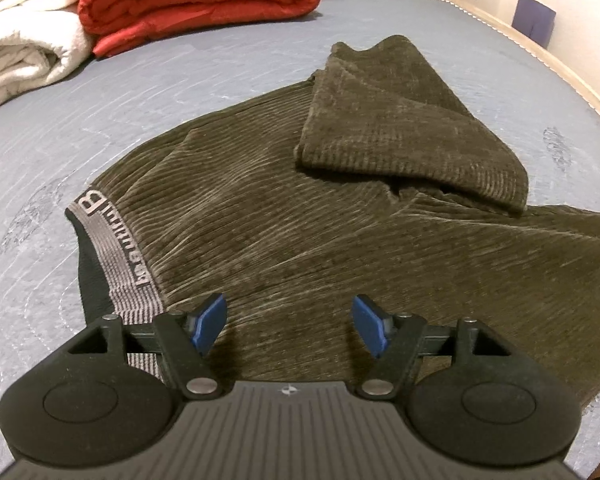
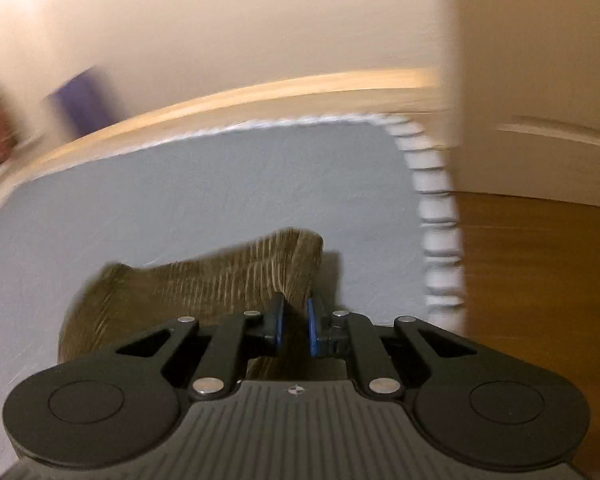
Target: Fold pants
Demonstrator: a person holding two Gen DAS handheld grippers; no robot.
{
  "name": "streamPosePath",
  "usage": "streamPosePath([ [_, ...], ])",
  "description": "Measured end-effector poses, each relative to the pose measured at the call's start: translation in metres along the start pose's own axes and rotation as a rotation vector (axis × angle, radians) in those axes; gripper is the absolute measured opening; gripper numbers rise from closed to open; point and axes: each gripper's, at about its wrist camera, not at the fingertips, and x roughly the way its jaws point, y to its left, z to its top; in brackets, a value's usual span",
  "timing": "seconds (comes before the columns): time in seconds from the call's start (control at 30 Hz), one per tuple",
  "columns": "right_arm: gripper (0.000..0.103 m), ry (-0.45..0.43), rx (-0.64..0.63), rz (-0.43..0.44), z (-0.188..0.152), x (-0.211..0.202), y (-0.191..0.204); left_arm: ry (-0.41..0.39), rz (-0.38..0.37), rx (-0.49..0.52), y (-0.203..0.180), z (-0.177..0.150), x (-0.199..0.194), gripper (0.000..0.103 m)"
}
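Olive corduroy pants [image 1: 284, 216] lie spread on the grey bed [image 1: 204, 68]. Their grey striped waistband [image 1: 112, 248] is at the left, and one leg end [image 1: 400, 120] is folded back on top of the fabric. My left gripper [image 1: 290, 326] is open and empty, its blue pads just above the pants near the waistband. In the right wrist view my right gripper [image 2: 296, 326] is shut on a raised fold of the pants fabric [image 2: 204, 280], held above the grey bed [image 2: 180, 192]. That view is motion-blurred.
A folded red quilt [image 1: 196, 0] and a white blanket [image 1: 24, 36] lie at the bed's far left. The bed's white-trimmed edge [image 2: 436, 216] and wooden floor [image 2: 540, 280] are to the right of my right gripper. A wall runs behind.
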Motion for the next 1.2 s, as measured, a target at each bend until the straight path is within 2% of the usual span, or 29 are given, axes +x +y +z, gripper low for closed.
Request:
streamPosePath([
  [0.03,0.011,0.043,0.024,-0.065,0.001,0.007,-0.008,0.0,-0.002,0.002,-0.001,0.001,0.0,0.075],
  [0.1,0.015,0.086,0.083,-0.1,0.005,0.015,-0.022,0.001,-0.003,0.004,-0.003,0.002,0.001,0.075],
  [0.17,0.015,0.03,0.092,-0.077,0.011,0.008,-0.022,0.002,-0.004,0.009,-0.005,0.001,0.001,0.075],
  [0.23,0.019,-0.038,0.052,0.031,0.016,-0.004,-0.009,0.003,-0.004,0.014,-0.006,0.001,0.002,0.075],
  [0.3,0.031,-0.048,-0.04,0.219,0.016,-0.012,0.016,0.004,-0.002,0.016,-0.006,0.001,0.003,0.076],
  [0.33,0.032,-0.04,-0.099,0.307,0.012,-0.015,0.033,0.006,0.001,0.014,-0.005,0.001,0.003,0.076],
  [0.4,0.038,-0.007,-0.206,0.425,0.001,-0.019,0.064,0.01,0.006,0.01,-0.003,0.0,0.004,0.076],
  [0.47,0.044,0.039,-0.278,0.486,-0.01,-0.016,0.092,0.015,0.014,0.003,0.001,0.0,0.006,0.076],
  [0.57,0.05,0.103,-0.34,0.495,-0.026,0.001,0.13,0.018,0.024,-0.009,0.006,-0.001,0.006,0.076],
  [0.67,0.055,0.179,-0.299,0.47,-0.034,0.021,0.152,0.024,0.033,-0.025,0.013,-0.003,0.006,0.076],
  [0.73,0.057,0.186,-0.295,0.445,-0.038,0.03,0.163,0.027,0.031,-0.03,0.016,-0.004,0.005,0.076],
  [0.77,0.061,0.179,-0.31,0.439,-0.039,0.034,0.17,0.028,0.029,-0.031,0.017,-0.004,0.005,0.076],
  [0.8,0.065,0.168,-0.334,0.431,-0.043,0.033,0.177,0.027,0.027,-0.032,0.019,-0.004,0.004,0.076],
  [0.87,0.065,0.133,-0.405,0.384,-0.049,0.038,0.192,0.025,0.023,-0.037,0.021,-0.004,0.002,0.076],
  [0.93,0.049,0.087,-0.507,0.298,-0.06,0.033,0.207,0.025,0.019,-0.043,0.025,-0.004,0.002,0.076],
  [0.97,0.021,0.048,-0.564,0.236,-0.065,0.031,0.212,0.027,0.019,-0.045,0.026,-0.004,0.003,0.076],
  [1.0,0.009,0.028,-0.577,0.226,-0.066,0.03,0.214,0.03,0.017,-0.047,0.027,-0.004,0.004,0.076],
  [1.07,0.005,0.016,-0.455,0.25,-0.054,0.031,0.207,0.033,0.016,-0.05,0.03,-0.003,0.005,0.076],
  [1.17,0.005,-0.102,-0.258,0.269,-0.022,0.021,0.192,0.034,0.009,-0.046,0.031,-0.002,0.006,0.076],
  [1.2,0.005,-0.089,-0.238,0.281,-0.017,0.025,0.192,0.034,0.007,-0.042,0.032,-0.002,0.005,0.076],
])
